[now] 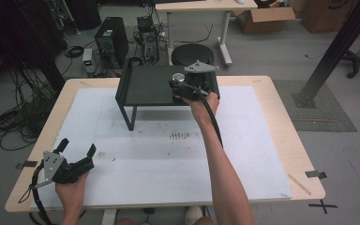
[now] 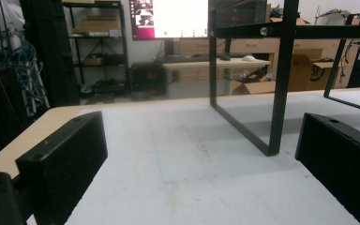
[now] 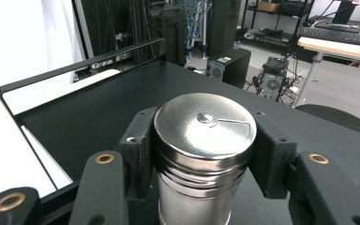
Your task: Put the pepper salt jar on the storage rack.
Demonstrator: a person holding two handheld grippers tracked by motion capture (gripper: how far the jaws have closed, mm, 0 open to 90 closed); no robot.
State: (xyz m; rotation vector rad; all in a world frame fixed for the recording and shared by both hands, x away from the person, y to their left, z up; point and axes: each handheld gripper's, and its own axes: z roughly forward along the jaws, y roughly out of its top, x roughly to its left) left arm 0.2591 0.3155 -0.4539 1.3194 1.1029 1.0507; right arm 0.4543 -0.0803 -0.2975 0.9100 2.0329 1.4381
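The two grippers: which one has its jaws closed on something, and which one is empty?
The right gripper is closed on a metal canister that stands on the black shelf. The left gripper, near the table's front edge, has open jaws with nothing between them.

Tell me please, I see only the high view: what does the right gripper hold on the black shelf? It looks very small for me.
Observer: The right gripper is shut on a metal shaker, with a pad on each side, just under its lid.
Operator: Is the shaker upright?
Observer: Yes, upright. Its flat shiny lid faces up and carries a small rivet with a wedge-shaped flap.
Operator: And the left gripper, is something between its jaws?
Observer: No. The left gripper is open, with bare white table mat between the jaws. It looks toward the nearest leg of the black shelf.
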